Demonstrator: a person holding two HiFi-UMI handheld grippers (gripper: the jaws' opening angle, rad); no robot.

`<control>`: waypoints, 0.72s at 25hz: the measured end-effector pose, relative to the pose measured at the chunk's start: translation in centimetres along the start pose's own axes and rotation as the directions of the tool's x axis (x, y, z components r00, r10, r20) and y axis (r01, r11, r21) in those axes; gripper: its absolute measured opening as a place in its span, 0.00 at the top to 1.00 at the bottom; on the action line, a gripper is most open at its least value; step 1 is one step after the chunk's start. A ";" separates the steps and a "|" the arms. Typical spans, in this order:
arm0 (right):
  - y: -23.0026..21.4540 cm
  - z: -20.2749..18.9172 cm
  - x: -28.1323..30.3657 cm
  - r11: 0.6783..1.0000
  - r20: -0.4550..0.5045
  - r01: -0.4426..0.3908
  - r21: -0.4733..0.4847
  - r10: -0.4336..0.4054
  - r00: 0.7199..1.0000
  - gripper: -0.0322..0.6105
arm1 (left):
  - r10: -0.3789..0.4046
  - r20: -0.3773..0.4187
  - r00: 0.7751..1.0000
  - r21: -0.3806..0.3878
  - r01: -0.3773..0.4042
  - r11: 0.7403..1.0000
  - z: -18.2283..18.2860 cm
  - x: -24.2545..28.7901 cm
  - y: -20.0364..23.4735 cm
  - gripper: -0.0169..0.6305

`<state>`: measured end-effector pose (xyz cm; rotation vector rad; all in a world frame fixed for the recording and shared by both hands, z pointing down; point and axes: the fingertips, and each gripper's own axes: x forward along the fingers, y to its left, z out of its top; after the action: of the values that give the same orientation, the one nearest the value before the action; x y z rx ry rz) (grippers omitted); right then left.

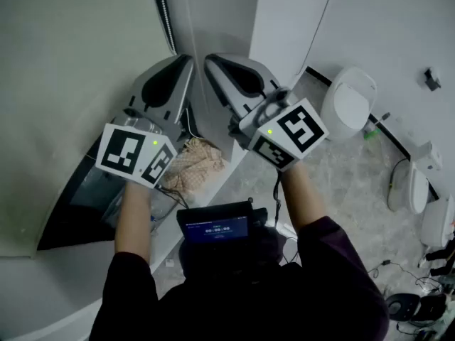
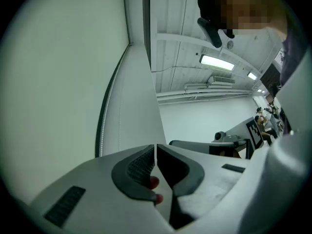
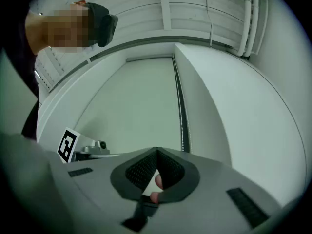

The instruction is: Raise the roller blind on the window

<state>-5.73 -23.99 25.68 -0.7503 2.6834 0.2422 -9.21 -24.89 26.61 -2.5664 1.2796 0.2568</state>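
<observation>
The pale grey-green roller blind (image 1: 71,62) hangs over most of the window at the left, with dark glass (image 1: 75,215) showing under its lower edge. Its bead chain (image 1: 165,16) runs down the blind's right side, and shows too as the chain (image 2: 103,123) in the left gripper view and the chain (image 3: 182,113) in the right gripper view. My left gripper (image 1: 188,59) (image 2: 155,149) points up beside the blind, jaws shut with nothing between them. My right gripper (image 1: 208,61) (image 3: 156,152) stands just to its right, also shut and empty. Neither touches the chain.
A crumpled beige cloth (image 1: 193,163) lies on the sill below the grippers. White toilets (image 1: 350,101) (image 1: 416,187) stand along the wall at the right. Cables and dark gear (image 1: 419,307) lie on the floor at the lower right. A device with a lit screen (image 1: 217,227) hangs at my chest.
</observation>
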 end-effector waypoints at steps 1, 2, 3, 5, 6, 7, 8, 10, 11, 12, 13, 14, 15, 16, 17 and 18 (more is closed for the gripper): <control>0.0 0.1 0.1 1.000 0.000 0.000 -0.002 0.000 1.000 0.94 | 0.001 -0.001 1.000 0.002 -0.001 1.000 0.1 0.1 0.1 0.94; 0.0 0.2 0.2 1.000 -0.001 0.001 -0.005 -0.001 1.000 0.94 | 0.002 -0.002 1.000 0.004 -0.002 1.000 0.2 0.2 0.1 0.94; -0.1 0.3 0.2 1.000 -0.002 0.003 -0.009 -0.003 1.000 0.94 | 0.005 -0.001 1.000 0.004 -0.005 1.000 0.3 0.2 0.2 0.94; -0.1 0.3 0.3 1.000 -0.006 0.009 -0.013 -0.010 1.000 0.94 | 0.025 0.005 1.000 -0.002 -0.025 1.000 0.5 0.2 0.7 0.94; -0.1 0.3 0.3 1.000 -0.008 0.014 -0.009 -0.014 1.000 0.94 | 0.045 0.009 0.999 -0.012 -0.045 0.999 0.5 0.2 1.1 0.94; -0.1 0.2 0.2 1.000 -0.006 0.017 0.003 -0.017 1.000 0.94 | 0.066 0.011 0.998 -0.025 -0.066 0.998 0.4 0.2 1.5 0.94; 0.0 0.2 0.1 1.000 -0.002 0.019 0.021 -0.019 1.000 0.94 | 0.079 0.009 0.997 -0.042 -0.079 0.996 0.2 0.2 1.9 0.94; -0.1 0.2 -0.1 0.998 0.011 0.023 0.058 -0.024 1.000 0.94 | 0.075 -0.007 0.997 -0.067 -0.075 0.995 -0.3 0.9 2.4 0.93; -0.2 0.2 -0.2 0.997 0.019 0.026 0.071 -0.027 0.999 0.94 | 0.068 -0.017 0.998 -0.065 -0.069 0.995 -0.3 1.6 2.6 0.84; -0.3 0.3 -0.3 0.996 0.028 0.029 0.081 -0.032 0.999 0.94 | 0.066 -0.029 0.997 -0.057 -0.068 0.996 -0.3 2.4 3.0 0.73; -0.5 0.4 -0.3 0.996 0.035 0.034 0.085 -0.037 0.999 0.94 | 0.072 -0.042 0.996 -0.046 -0.074 0.996 -0.3 3.2 3.5 0.67; -0.6 0.5 -0.3 0.996 0.041 0.040 0.085 -0.043 0.998 0.94 | 0.089 -0.058 0.994 -0.035 -0.091 0.995 -0.4 4.0 4.3 0.66; -0.6 0.4 -0.3 0.996 0.041 0.047 0.079 -0.051 0.998 0.94 | 0.112 -0.074 0.991 -0.029 -0.114 0.993 -0.6 4.9 5.2 0.66; -0.6 0.3 -0.2 0.996 0.038 0.056 0.070 -0.058 0.998 0.94 | 0.135 -0.087 0.987 -0.031 -0.138 0.990 -0.8 5.8 6.4 0.66; -0.6 0.2 -0.3 0.996 0.033 0.063 0.060 -0.065 0.997 0.94 | 0.156 -0.099 0.983 -0.038 -0.160 0.986 -1.1 6.7 7.5 0.66; -0.6 0.0 -0.4 0.996 0.027 0.069 0.050 -0.070 0.997 0.94 | 0.173 -0.112 0.978 -0.045 -0.179 0.983 -1.4 7.5 8.5 0.66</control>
<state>-5.14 -24.28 25.73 -0.8175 2.6203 0.1678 -11.48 -35.92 24.58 -2.5446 1.5638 0.1917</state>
